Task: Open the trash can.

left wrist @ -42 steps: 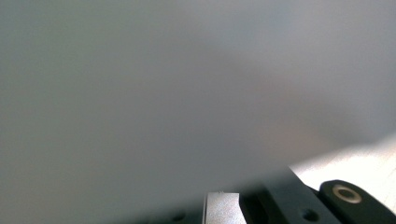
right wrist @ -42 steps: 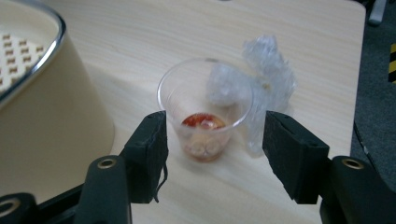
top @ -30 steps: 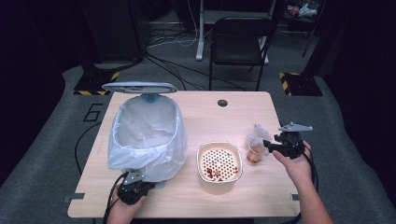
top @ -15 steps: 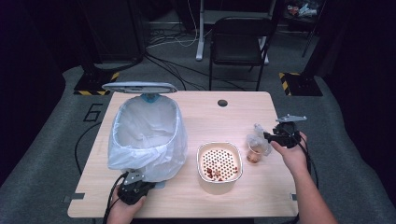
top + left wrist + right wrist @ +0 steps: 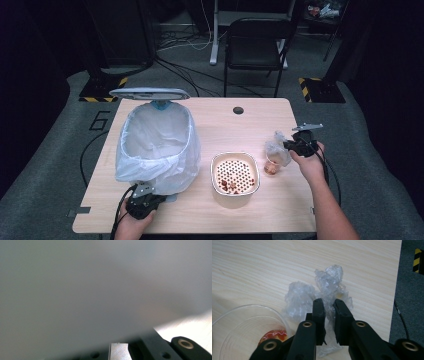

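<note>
— Crumpled clear plastic wrap (image 5: 325, 293) sits pinched between the right gripper (image 5: 329, 305) fingers, a clear cup (image 5: 247, 332) just left of them.

— And from above?

— Perforated white bowl (image 5: 235, 173) and lined bin (image 5: 156, 145) (bag blocks the left gripper (image 5: 141, 202) view; can't tell its jaws).

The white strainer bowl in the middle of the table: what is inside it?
The strainer bowl holds a perforated insert with a few reddish-brown scraps near its front edge. What lies beneath the insert is covered and cannot be seen.
</note>
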A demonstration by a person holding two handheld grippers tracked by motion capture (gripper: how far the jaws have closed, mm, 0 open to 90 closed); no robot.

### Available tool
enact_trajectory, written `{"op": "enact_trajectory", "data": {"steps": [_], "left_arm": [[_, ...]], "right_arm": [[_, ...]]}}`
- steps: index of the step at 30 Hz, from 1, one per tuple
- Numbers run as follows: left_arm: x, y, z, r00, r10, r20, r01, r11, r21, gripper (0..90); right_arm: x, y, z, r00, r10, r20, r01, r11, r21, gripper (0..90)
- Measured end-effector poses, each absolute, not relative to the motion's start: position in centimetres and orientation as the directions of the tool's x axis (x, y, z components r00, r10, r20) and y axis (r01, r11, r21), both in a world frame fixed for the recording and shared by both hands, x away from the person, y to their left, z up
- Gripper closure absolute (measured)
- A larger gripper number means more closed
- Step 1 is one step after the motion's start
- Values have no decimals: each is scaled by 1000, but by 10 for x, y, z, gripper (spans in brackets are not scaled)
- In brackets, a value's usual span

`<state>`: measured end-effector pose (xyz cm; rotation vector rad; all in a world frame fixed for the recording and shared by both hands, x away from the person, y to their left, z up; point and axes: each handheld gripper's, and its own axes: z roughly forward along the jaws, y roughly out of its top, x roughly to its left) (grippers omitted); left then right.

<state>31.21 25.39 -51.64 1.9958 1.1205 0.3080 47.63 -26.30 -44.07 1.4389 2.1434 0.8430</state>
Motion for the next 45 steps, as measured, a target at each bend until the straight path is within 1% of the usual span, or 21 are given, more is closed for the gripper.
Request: {"op": "enact_trajectory", "data": {"steps": [2, 4, 7, 8, 11, 12, 13, 14, 20, 26, 29, 30, 34, 36, 37, 38, 39, 40, 41, 43, 45], "left_arm": [[312, 254, -516, 577, 800, -167, 603, -278, 747, 900], [312, 254, -516, 576, 800, -167, 603, -278, 747, 900], [312, 254, -516, 576, 800, -168, 604, -277, 748, 900], [312, 254, -516, 576, 800, -168, 604, -278, 747, 900], [312, 254, -516, 576, 800, -168, 604, -277, 747, 900], [312, 254, -516, 576, 800, -169, 604, -277, 747, 900], [312, 254, -516, 577, 799, -169, 605, -280, 746, 900], [312, 254, -516, 577, 799, -169, 605, -279, 746, 900], [312, 255, -516, 578, 798, -170, 605, -280, 745, 900], [313, 255, -517, 578, 797, -173, 605, -277, 746, 900], [312, 255, -517, 576, 799, -174, 606, -275, 746, 900], [312, 255, -517, 578, 798, -172, 605, -278, 746, 900], [312, 255, -517, 578, 798, -171, 605, -278, 746, 900], [312, 255, -517, 578, 798, -171, 605, -278, 747, 900], [312, 255, -517, 577, 799, -171, 605, -277, 747, 900], [312, 254, -517, 576, 799, -171, 604, -276, 747, 900], [312, 254, -517, 576, 799, -170, 604, -276, 748, 900], [312, 255, -517, 577, 799, -171, 604, -276, 748, 900], [312, 255, -517, 577, 799, -171, 604, -276, 748, 900], [312, 254, -517, 575, 801, -170, 605, -276, 747, 900], [312, 254, -517, 575, 801, -170, 605, -275, 747, 900]], "right_arm": [[477, -263, -441, -361, 932, -20, 675, 276, 684, 845], [478, -264, -441, -365, 930, -35, 655, 283, 701, 860], [481, -265, -441, -357, 934, -16, 656, 262, 708, 853], [481, -265, -441, -354, 935, -3, 663, 253, 705, 833], [485, -265, -444, -341, 940, 15, 673, 234, 702, 642], [486, -265, -445, -349, 937, 24, 671, 232, 704, 600], [486, -264, -446, -335, 941, 38, 675, 212, 707, 548], [487, -265, -446, -340, 940, 27, 672, 222, 707, 502], [494, -266, -455, -324, 945, 43, 699, 209, 684, 410], [499, -265, -463, -319, 946, 54, 727, 208, 655, 404], [502, -267, -466, -316, 946, 71, 735, 197, 649, 413], [502, -268, -466, -316, 946, 80, 739, 192, 646, 435], [502, -267, -465, -323, 943, 76, 732, 198, 652, 591], [502, -267, -465, -321, 944, 80, 736, 195, 648, 612], [501, -267, -464, -328, 942, 71, 729, 205, 653, 662], [501, -267, -464, -331, 941, 71, 724, 205, 659, 688], [501, -267, -463, -332, 940, 76, 722, 201, 662, 745], [500, -266, -462, -333, 940, 72, 718, 203, 665, 767], [500, -266, -462, -333, 940, 72, 718, 203, 665, 767], [499, -265, -460, -353, 933, 72, 709, 217, 671, 821], [496, -263, -458, -346, 936, 61, 704, 216, 676, 840]]}}
